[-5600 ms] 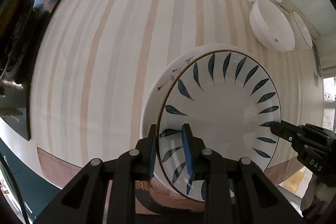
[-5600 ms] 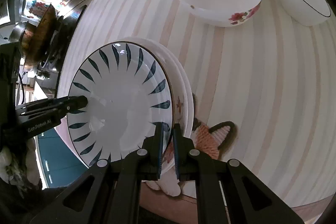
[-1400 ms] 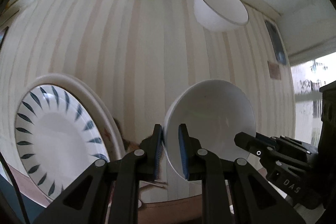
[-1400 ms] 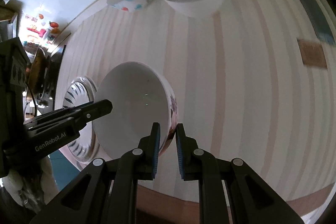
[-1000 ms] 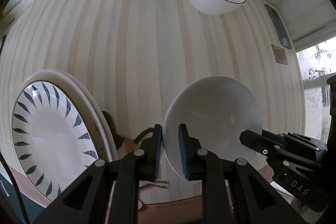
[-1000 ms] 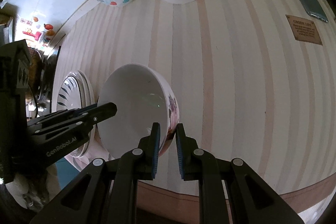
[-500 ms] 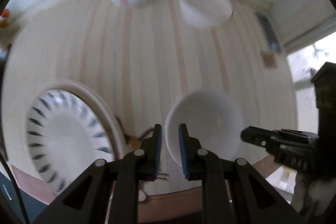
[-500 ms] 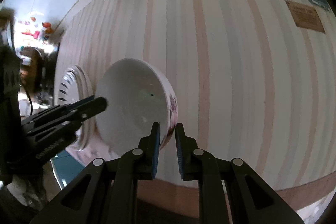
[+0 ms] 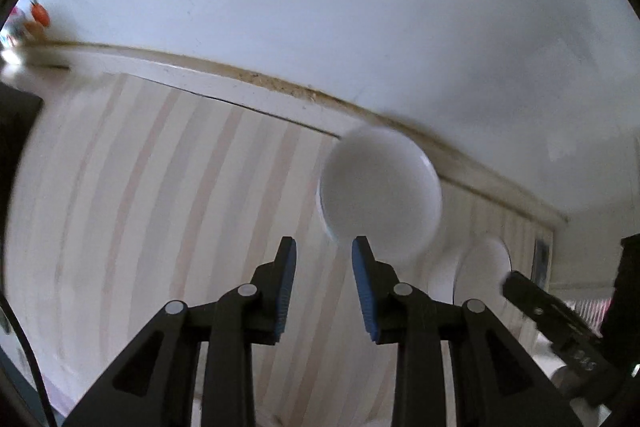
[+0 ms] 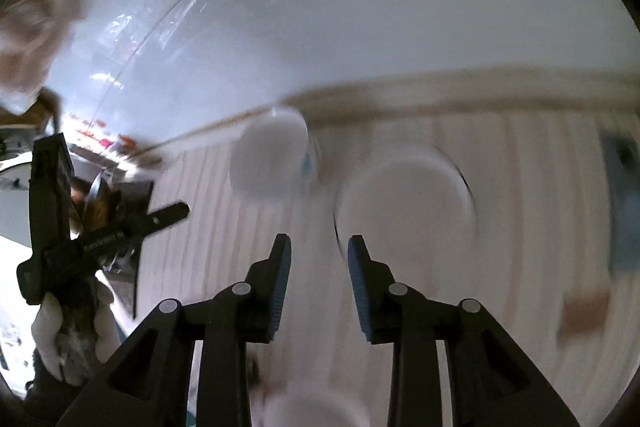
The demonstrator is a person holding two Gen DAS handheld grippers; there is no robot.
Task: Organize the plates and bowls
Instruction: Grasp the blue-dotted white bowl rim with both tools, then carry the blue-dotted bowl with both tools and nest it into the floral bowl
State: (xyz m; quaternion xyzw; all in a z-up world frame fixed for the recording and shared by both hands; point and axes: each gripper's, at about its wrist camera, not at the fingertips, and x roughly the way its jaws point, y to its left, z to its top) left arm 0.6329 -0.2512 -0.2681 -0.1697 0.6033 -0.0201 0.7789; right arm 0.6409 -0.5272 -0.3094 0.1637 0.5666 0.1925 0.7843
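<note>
1. Over the striped tablecloth (image 9: 160, 207) we see our left gripper (image 9: 324, 287), its jaws opening with nothing between them.
2. Two blurred bowls sit by the wall: one bowl (image 9: 380, 195) just ahead, another bowl (image 10: 404, 219) beside it.
3. Our right gripper (image 10: 319, 285) is likewise opening and empty.

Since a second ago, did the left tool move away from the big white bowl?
Yes. The left tool, jaws opening with nothing between them, has gone toward the wall, up to the patterned bowl.

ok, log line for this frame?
left gripper: opening, empty | right gripper: opening, empty | ahead: two bowls, one by wall, other nearer | frames blurred
</note>
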